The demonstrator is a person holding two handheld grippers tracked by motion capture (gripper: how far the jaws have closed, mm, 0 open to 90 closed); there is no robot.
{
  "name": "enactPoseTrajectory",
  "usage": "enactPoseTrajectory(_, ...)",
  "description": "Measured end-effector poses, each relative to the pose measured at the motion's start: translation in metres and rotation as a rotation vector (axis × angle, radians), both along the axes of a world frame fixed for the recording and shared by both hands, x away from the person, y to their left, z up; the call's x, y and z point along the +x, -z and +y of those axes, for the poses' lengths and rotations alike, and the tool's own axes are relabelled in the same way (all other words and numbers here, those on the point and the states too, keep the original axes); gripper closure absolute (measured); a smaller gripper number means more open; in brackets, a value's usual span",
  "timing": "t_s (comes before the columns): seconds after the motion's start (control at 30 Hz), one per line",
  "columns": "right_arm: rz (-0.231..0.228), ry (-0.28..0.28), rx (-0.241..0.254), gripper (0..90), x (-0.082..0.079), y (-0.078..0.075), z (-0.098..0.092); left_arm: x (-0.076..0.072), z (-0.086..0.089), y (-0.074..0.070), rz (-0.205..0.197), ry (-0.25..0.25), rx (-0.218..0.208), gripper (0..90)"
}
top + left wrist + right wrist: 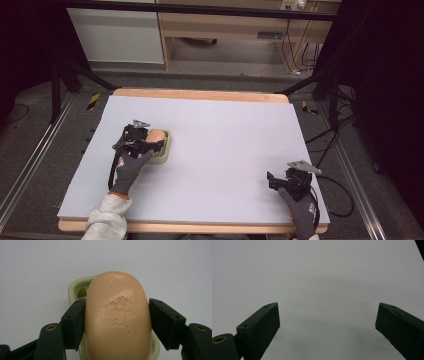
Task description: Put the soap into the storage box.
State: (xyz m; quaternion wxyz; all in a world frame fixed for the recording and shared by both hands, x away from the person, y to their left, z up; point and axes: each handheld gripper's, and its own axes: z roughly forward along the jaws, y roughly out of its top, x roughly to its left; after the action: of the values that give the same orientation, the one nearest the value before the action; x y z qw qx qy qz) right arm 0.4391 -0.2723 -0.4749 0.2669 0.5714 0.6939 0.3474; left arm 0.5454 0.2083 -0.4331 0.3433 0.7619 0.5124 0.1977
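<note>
Closest to me, my right gripper sits near the front right corner of the pale grey table, jaws spread wide with nothing but bare surface between them. Further up on the left side, my left gripper has its jaws pressed against both sides of a peach-coloured soap bar, so it's clamped on that. The soap sits in a pale green soap dish, whose rim pokes out just beyond it.
</note>
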Motion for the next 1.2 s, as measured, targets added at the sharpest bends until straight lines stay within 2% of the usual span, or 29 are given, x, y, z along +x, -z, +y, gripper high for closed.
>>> enactPoseTrajectory(0.2,0.001,0.002,-0.001,6.0,0.000,0.000,0.000,0.003,-0.004,0.005,0.011,0.009,0.012,32.4)
enactPoseTrajectory(0.33,-0.001,0.002,-0.001,5.9,0.000,0.000,0.000,0.004,-0.005,0.007,0.013,0.008,0.006,32.4)
enactPoseTrajectory(0.4,0.001,0.002,0.000,6.0,0.000,0.000,0.000,0.005,-0.005,0.010,0.024,0.012,0.019,32.4)
enactPoseTrajectory(0.63,0.001,-0.001,-0.002,5.9,0.000,0.000,0.000,0.006,-0.006,0.012,0.024,0.013,0.026,32.4)
enactPoseTrajectory(1.2,0.002,-0.001,-0.003,6.0,0.000,0.000,0.000,0.010,-0.006,0.018,0.035,-0.008,0.039,32.4)
